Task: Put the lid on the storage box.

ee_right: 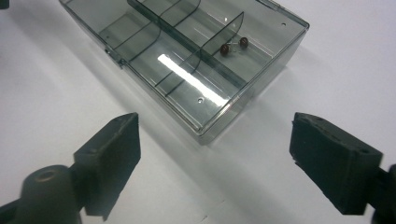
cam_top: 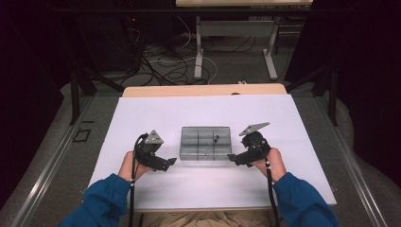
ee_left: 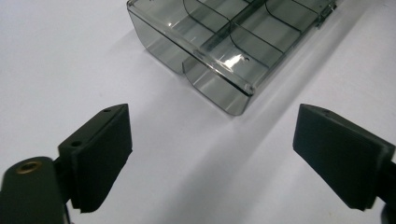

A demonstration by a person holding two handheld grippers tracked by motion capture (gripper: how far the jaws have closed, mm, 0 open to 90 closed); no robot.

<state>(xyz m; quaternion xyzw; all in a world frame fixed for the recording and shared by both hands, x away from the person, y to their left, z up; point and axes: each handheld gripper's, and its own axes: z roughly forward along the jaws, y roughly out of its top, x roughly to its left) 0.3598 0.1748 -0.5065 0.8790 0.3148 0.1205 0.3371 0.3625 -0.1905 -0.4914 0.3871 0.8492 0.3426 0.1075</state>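
A clear, smoke-tinted plastic organizer box (cam_top: 205,143) lies flat near the middle of a smooth, matte white tabletop (cam_top: 142,113), between the two grippers and a little ahead of them. It is a shallow rectangle with rounded corners and a closed, glossy lid that throws back bright glare; thin partition walls inside divide it into two rows of three, six compartments in all as counted from the high view. One compartment on the box's right side holds two small round items (ee_right: 233,45), one dark reddish-brown and one paler, lying just beside each other; what they are is too small to tell. The left gripper (cam_top: 166,161) is held in the person's left hand (cam_top: 128,165), near the box's left end and apart from it, its two black, blocky, matte jaws spread wide with nothing between them. The right gripper (cam_top: 235,157), in the right hand (cam_top: 273,163), sits near the box's right end, also clear of it, with its two jaws likewise wide apart and empty. Each gripper carries one grey three-cornered plate on top, and both forearms wear blue sleeves (cam_top: 106,196).
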